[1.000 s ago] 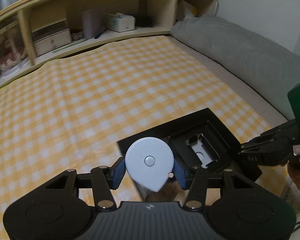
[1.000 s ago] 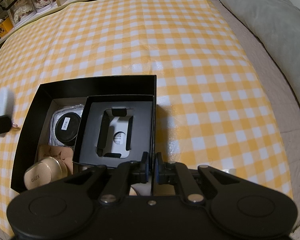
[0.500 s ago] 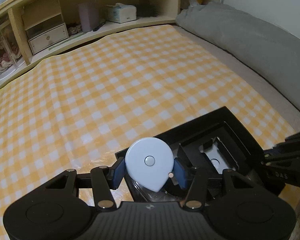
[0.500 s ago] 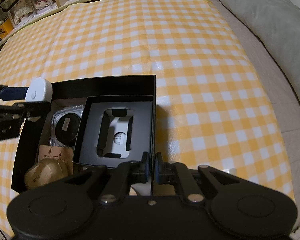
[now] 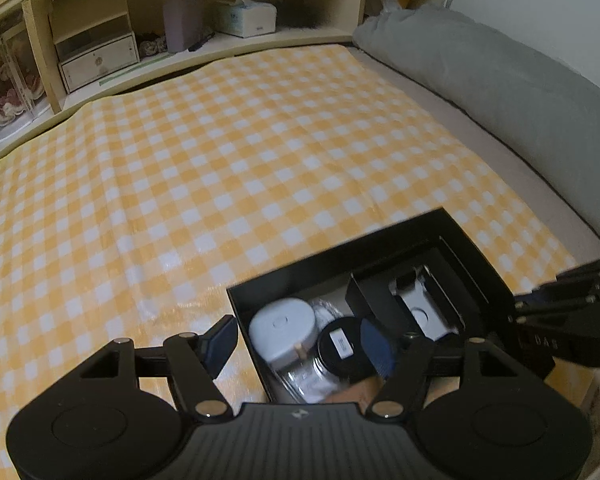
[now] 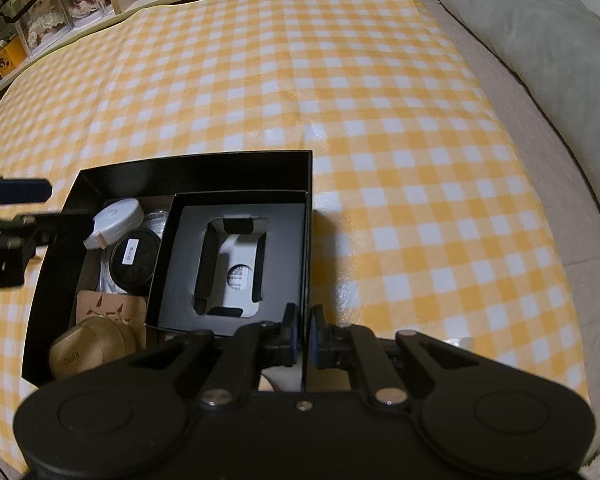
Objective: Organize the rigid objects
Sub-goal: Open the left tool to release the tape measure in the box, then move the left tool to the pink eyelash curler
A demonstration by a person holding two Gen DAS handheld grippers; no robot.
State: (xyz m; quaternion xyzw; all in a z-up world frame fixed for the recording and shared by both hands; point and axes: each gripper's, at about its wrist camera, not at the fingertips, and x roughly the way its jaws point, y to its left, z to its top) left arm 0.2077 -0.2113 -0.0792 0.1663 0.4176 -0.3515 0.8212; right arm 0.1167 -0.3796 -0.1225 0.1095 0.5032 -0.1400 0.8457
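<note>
Released since the earlier frame, the white tape measure (image 5: 282,327) lies in my black box (image 6: 196,168); left gripper (image 5: 298,338) jaws wide, right gripper (image 6: 305,334) jaws clamping the box wall.

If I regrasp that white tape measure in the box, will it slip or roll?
The tape measure looks smooth, hard plastic, so it may slip. It lies tilted against the black jar, so a nudge could shift it. Its flat faces probably won't roll.

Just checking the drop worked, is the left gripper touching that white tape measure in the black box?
Apart. The left wrist view shows the left gripper open, its fingers spread wide of the white tape measure, which lies in the black box.
</note>
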